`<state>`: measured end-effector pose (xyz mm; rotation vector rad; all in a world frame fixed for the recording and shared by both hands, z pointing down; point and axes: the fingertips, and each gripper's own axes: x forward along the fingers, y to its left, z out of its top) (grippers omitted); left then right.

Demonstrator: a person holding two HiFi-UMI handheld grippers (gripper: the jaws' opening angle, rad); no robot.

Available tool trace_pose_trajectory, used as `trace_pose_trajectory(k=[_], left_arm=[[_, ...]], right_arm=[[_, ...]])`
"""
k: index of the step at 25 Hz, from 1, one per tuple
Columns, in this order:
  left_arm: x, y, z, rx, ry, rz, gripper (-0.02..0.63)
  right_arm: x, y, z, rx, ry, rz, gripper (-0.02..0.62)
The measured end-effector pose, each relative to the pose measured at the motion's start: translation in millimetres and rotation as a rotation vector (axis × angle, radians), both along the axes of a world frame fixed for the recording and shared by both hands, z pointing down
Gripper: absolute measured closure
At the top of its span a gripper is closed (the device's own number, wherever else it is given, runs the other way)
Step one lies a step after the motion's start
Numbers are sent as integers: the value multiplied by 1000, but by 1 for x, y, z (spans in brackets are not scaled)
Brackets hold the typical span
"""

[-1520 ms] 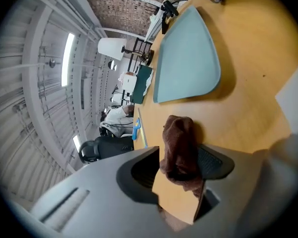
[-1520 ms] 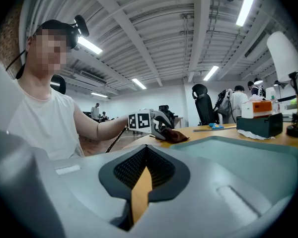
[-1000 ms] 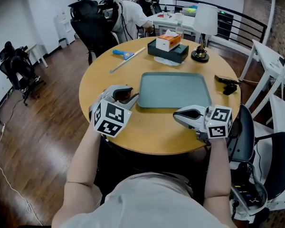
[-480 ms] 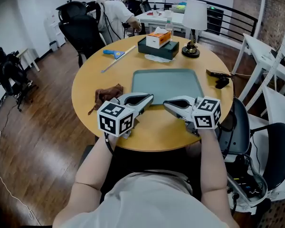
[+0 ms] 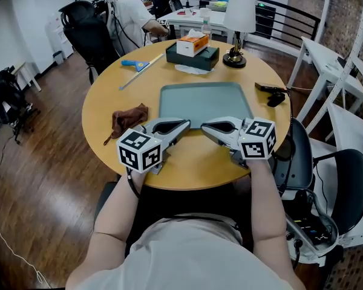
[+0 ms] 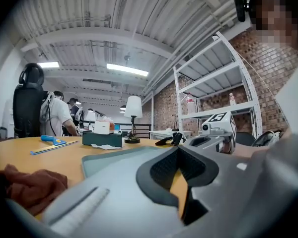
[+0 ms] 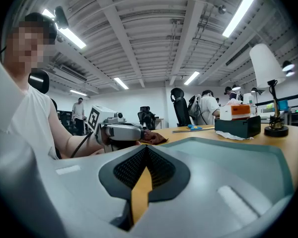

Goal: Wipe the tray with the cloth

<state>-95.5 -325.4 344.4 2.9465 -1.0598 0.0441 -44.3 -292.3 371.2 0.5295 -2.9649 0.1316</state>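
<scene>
Left tongs [image 5: 185, 124] [image 6: 179, 148]: jaws closed on nothing, tips pointing toward the right tongs, low over the tray's near edge.
Right tongs [image 5: 204, 125] [image 7: 146, 148]: jaws closed and empty, tips facing the left tongs, near them but apart.
Cloth [image 5: 127, 118] [image 6: 28, 187] [image 7: 154, 138]: brown, crumpled on the table [image 5: 100, 104], just beyond and to the outer side of the left tongs, clear of their jaws and off the tray.
Tray [image 5: 204, 101] [image 6: 114, 158] [image 7: 231, 155]: grey-green, bare, flat on the table, stretching away from both sets of tips.
Black device [image 5: 272, 93]: beyond the right tongs, just past the tray's right edge.
Lamp [image 5: 236, 24]: past the tray's far edge, well apart from both tongs.
</scene>
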Motion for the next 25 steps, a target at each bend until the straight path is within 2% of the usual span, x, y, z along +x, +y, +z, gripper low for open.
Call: trace_pose_trajectory(k=[25], left_arm=[[5,-2,14,-62,-37,7,605]], right_arm=[[0,2,1,6,1,-1,594]])
